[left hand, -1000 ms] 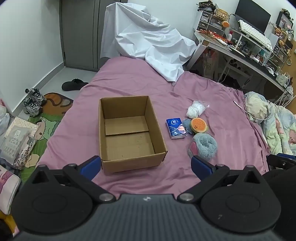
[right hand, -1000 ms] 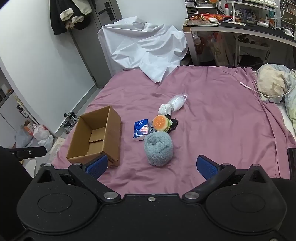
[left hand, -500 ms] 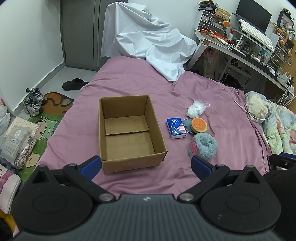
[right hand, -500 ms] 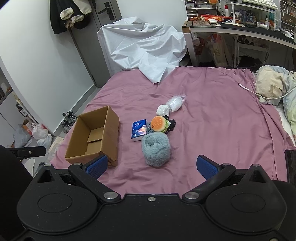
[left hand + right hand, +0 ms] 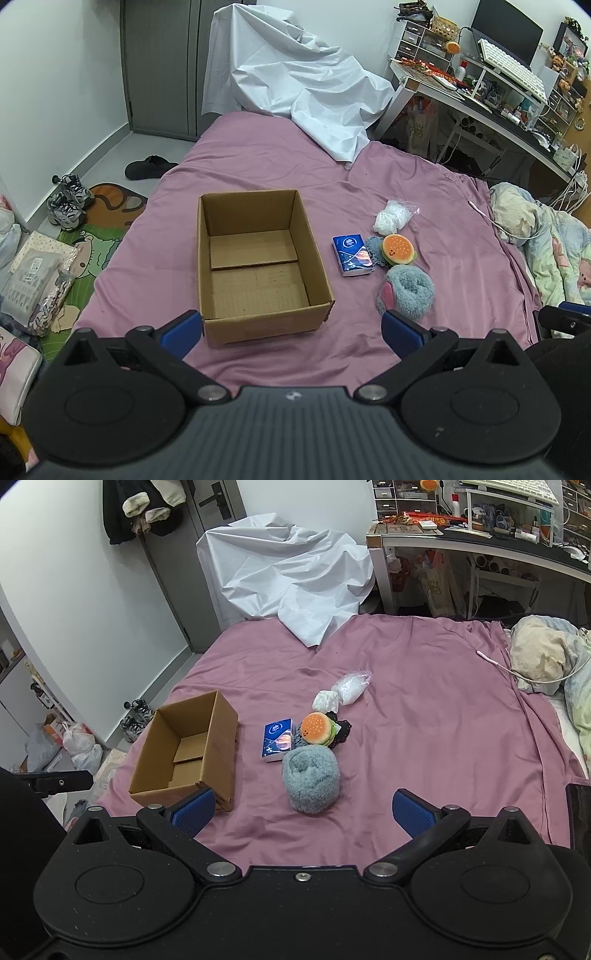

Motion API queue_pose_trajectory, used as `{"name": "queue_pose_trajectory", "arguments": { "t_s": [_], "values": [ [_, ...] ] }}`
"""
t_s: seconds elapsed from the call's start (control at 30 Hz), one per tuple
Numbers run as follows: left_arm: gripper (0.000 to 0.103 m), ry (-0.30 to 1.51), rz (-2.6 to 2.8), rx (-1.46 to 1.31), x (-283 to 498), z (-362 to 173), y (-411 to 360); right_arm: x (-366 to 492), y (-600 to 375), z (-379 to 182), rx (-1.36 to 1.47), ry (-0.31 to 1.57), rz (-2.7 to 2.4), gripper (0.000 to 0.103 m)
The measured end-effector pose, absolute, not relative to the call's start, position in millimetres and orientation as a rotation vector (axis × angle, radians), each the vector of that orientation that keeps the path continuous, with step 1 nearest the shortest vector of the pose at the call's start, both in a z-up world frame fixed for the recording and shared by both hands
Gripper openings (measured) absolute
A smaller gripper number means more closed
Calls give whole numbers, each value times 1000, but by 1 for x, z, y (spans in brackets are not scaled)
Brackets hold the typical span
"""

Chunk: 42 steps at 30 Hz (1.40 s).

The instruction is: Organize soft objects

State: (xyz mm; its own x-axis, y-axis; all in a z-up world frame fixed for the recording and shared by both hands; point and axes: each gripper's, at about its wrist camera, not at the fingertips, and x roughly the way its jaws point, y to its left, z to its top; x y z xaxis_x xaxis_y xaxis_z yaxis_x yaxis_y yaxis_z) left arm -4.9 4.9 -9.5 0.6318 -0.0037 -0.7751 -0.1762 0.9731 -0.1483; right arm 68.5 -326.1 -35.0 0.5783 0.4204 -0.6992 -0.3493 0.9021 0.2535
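1. The right gripper (image 5: 303, 810) has edged closer to the fluffy grey slipper (image 5: 311, 779); jaws spread, empty.
2. Left gripper (image 5: 291, 328) jaws spread before the empty cardboard box (image 5: 258, 266) on the bed (image 5: 424, 192).
3. Blue tissue pack (image 5: 276, 739); its label is unreadable.

Right gripper (image 5: 302, 810) fills frame bottom, blue pads wide apart, empty. Centre frame on purple bedsheet (image 5: 424, 720): fluffy grey-blue plush (image 5: 311, 780), burger toy (image 5: 317, 728), blue tissue pack (image 5: 277, 739), white bagged items (image 5: 341, 692). Open cardboard box (image 5: 186, 751) at left, nothing inside.
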Motion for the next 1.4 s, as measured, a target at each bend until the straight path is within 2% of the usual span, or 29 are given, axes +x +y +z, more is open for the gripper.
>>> {"name": "queue_pose_trajectory", "arguments": {
  "t_s": [0.9,1.4],
  "values": [
    [103,880,103,-217,-9,-19,11,67,-323,-35,76,839,450,103],
    [103,840,66,-224,3,-1,10,73,-326,-41,83,838,450,103]
  ]
}}
